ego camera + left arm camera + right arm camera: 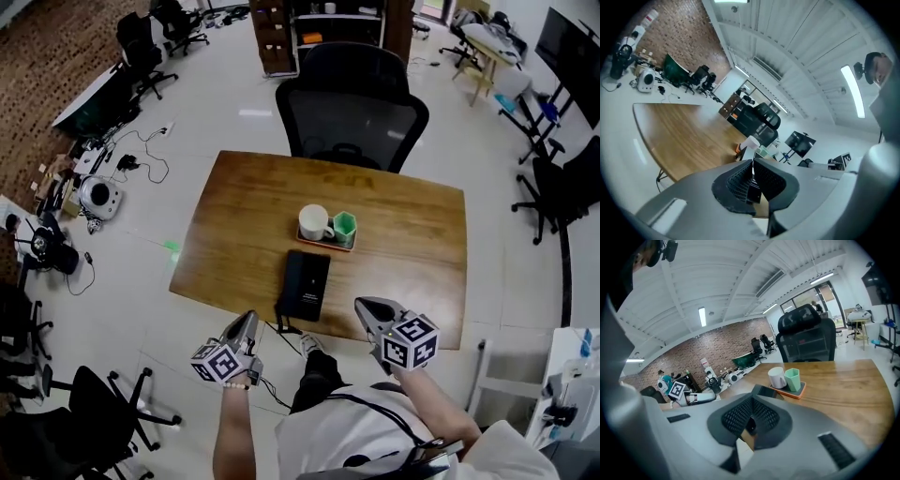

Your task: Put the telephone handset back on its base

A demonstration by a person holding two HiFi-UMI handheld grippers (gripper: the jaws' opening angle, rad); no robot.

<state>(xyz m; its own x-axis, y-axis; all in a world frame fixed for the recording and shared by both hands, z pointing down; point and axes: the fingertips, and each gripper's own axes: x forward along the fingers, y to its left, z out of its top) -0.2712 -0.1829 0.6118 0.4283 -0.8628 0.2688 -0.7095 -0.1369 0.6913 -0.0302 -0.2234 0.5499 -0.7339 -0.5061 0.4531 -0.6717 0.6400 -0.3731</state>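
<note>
Now, telephone (305, 286) flat on table (244, 234).

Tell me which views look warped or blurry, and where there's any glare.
Head view: sharp, mild bowing at the table edges, a pale light patch on the floor. Left gripper view: heavy fisheye, black corners, tilted, slightly soft. Right gripper view: same fisheye, ceiling beams curve, white mug crisp.

**First speaker:** What is filling the front of the frame?

**Second speaker:** The left gripper (752, 161) is taking up the lower half, its two dark, ribbed jaws pressing together at the tips.

**First speaker:** And past it?

**Second speaker:** A wooden table (679, 136) is stretching away on the left. A white mug (750, 142) and a green cup (763, 150) are standing side by side just beyond the tips, and a black office chair (761, 119) is sitting behind them. A brick wall (679, 42) is running across the upper left.
</note>
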